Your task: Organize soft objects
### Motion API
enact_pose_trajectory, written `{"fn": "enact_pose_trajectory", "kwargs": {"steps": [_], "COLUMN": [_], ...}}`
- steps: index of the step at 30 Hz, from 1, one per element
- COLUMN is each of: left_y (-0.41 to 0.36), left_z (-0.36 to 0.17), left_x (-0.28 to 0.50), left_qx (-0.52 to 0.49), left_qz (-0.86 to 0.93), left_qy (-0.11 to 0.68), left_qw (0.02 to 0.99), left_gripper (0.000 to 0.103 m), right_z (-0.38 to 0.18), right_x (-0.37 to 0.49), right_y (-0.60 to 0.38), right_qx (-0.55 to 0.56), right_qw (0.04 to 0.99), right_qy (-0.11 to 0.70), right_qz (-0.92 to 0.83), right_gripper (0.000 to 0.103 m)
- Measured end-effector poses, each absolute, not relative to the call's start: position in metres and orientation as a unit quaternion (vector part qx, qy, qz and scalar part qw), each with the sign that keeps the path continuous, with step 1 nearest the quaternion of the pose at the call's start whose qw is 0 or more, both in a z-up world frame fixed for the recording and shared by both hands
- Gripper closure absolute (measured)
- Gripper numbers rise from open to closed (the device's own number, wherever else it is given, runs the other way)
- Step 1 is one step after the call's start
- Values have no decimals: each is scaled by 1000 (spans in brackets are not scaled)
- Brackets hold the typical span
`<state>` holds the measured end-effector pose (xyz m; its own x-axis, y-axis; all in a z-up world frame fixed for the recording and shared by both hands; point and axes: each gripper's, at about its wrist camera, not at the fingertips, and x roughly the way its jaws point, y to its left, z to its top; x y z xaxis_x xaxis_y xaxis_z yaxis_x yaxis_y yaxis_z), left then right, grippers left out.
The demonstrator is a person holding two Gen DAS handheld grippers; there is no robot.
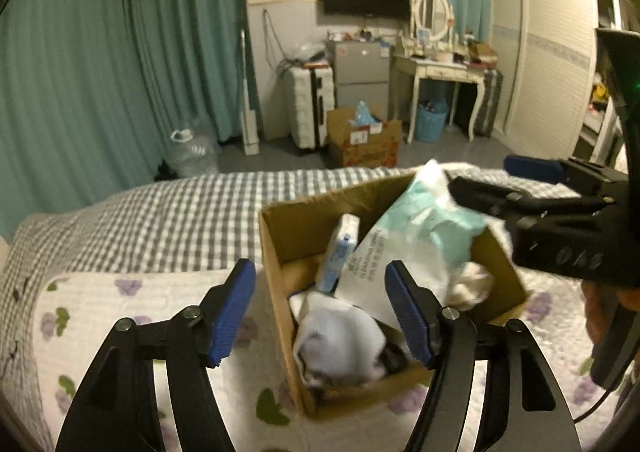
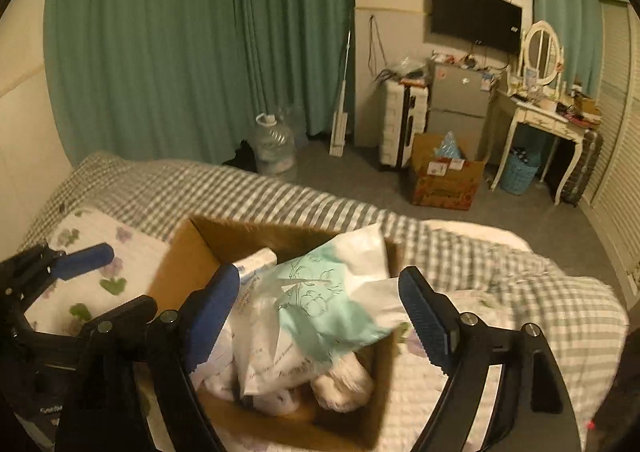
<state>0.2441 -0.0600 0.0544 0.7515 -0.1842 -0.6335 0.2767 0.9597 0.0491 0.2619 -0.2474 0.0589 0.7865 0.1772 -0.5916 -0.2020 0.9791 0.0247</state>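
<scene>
An open cardboard box (image 1: 280, 248) (image 2: 180, 264) stands on the bed. It holds a large white and mint soft pack (image 1: 412, 236) (image 2: 320, 308), a small blue and white tissue pack (image 1: 338, 252) (image 2: 256, 264), a white cloth bundle (image 1: 340, 336) and a cream fluffy item (image 1: 472, 284) (image 2: 344, 380). My left gripper (image 1: 320, 312) is open and empty, just above the box's near side. My right gripper (image 2: 320, 316) is open over the box, its jaws on either side of the soft pack without holding it; it shows at the right of the left wrist view (image 1: 532, 188).
The bed has a grey checked cover (image 1: 168, 220) (image 2: 460, 248) and a white floral quilt (image 1: 100, 304) (image 2: 92, 236). Beyond it are teal curtains, a water jug (image 2: 276, 148), a suitcase, a floor box (image 1: 364, 136) and a dressing table (image 1: 444, 76).
</scene>
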Motion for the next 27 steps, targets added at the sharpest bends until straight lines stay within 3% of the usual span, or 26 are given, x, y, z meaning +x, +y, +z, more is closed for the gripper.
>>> {"fn": "enact_pose_trajectory", "kwargs": {"steps": [9,14,16,18,27], "left_y": [-52,-48,-48,-45,-14], "left_z": [142,182,192,198,165], "left_x": [163,114,92,67,30], "left_qx": [44,40,41,32,-33], "left_qz": [-103,-98,-99,-95,-65], "left_qy": [280,241,218,186,138], "left_qw": [954,965,970,977,988], "left_gripper": [34,33,19,0,0], "right_z": [167,211,223,228,174], "right_x": [149,87,59,36,0], "right_y": [-268,-273,-274,-275,-268], "right_qx": [-46,-66,-77,-72,-31], "right_qw": [959,963,966,972,984], "right_qy": [276,253,235,212,160], "right_qz": [54,66,69,71,79], "right_gripper": [18,8,1,0,0]}}
